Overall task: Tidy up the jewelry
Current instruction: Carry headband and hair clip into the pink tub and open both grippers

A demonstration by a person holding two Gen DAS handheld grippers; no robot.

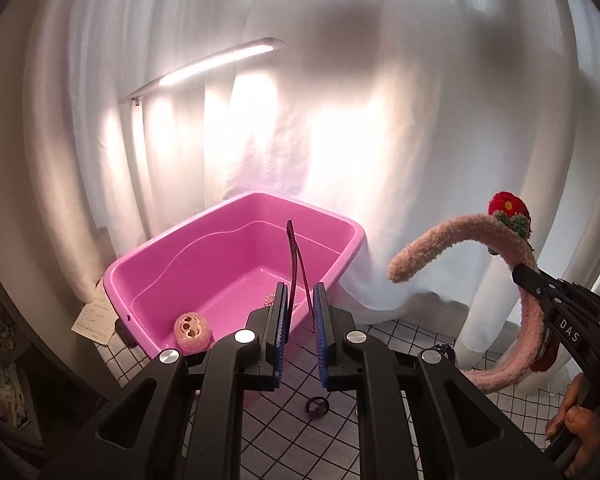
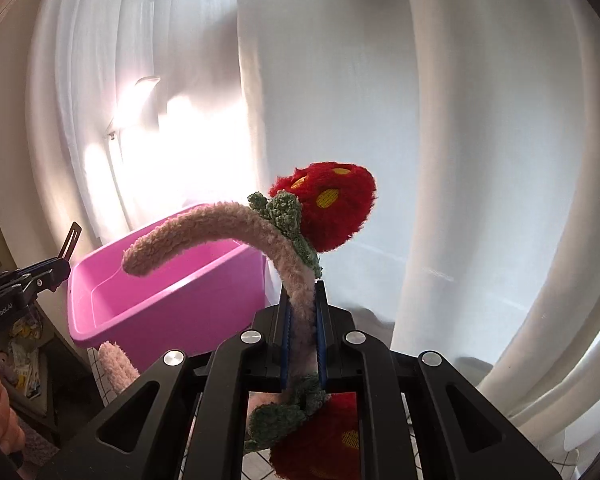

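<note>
My left gripper [image 1: 300,300] hovers over the near edge of the pink tub [image 1: 148,268], its blue pads [image 1: 281,312] a small gap apart. A thin dark red headband [image 1: 296,256] stands up between them, against the left pad; a firm grip cannot be told. My right gripper [image 2: 303,312] is shut on a fluffy pink headband [image 2: 236,220] with red strawberry pompoms [image 2: 332,208], held in the air right of the tub [image 2: 172,304]. The same headband [image 1: 460,236] and right gripper [image 1: 540,292] show in the left wrist view. A pink fuzzy face clip [image 1: 192,330] and a bead chain [image 1: 270,298] lie in the tub.
White curtains [image 1: 380,120] hang behind the tub, with a lit bar lamp [image 1: 204,66] at the left. The checked tablecloth [image 1: 292,440] bears a small dark ring [image 1: 315,404]. A paper note [image 1: 94,318] lies left of the tub. Cluttered shelves stand at the far left.
</note>
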